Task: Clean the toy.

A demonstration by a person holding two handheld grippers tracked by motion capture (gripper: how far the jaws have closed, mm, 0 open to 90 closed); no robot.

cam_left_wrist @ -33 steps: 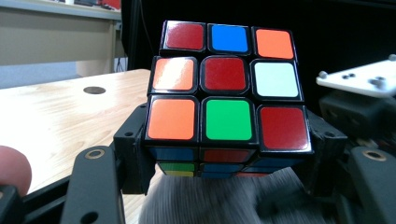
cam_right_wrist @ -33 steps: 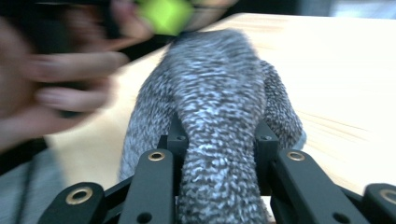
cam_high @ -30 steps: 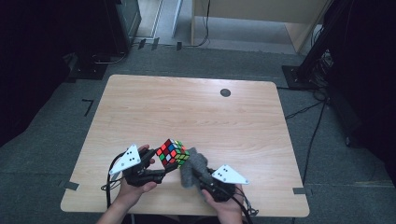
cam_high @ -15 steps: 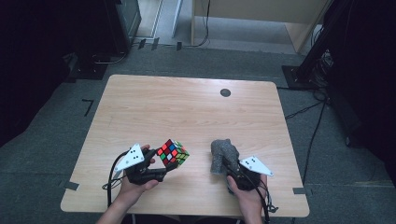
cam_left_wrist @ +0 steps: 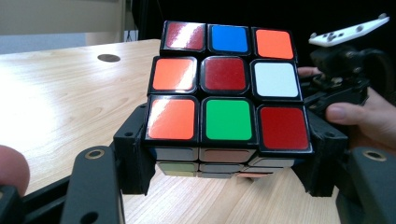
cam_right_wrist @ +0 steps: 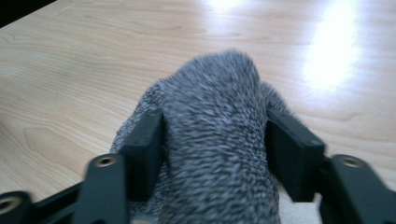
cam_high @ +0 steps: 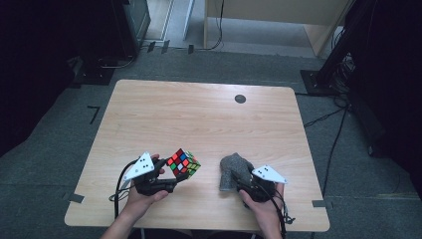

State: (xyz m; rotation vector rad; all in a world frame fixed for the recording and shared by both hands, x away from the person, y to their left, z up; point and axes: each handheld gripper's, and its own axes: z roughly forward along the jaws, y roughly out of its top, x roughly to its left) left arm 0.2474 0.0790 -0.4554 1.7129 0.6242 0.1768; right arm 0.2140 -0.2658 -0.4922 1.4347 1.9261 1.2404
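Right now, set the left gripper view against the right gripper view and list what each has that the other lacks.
Left gripper view alone: the puzzle cube clamped between the left gripper jaws, a dark round mark on the table, and farther off a hand with the other gripper.

Right gripper view alone: the grey cloth between the right gripper jaws, which have just been opening.

Both share: the light wooden table.

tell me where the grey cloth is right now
In the high view the grey cloth sits near the table's front edge, between the right hand-held gripper's jaws, right of the cube.
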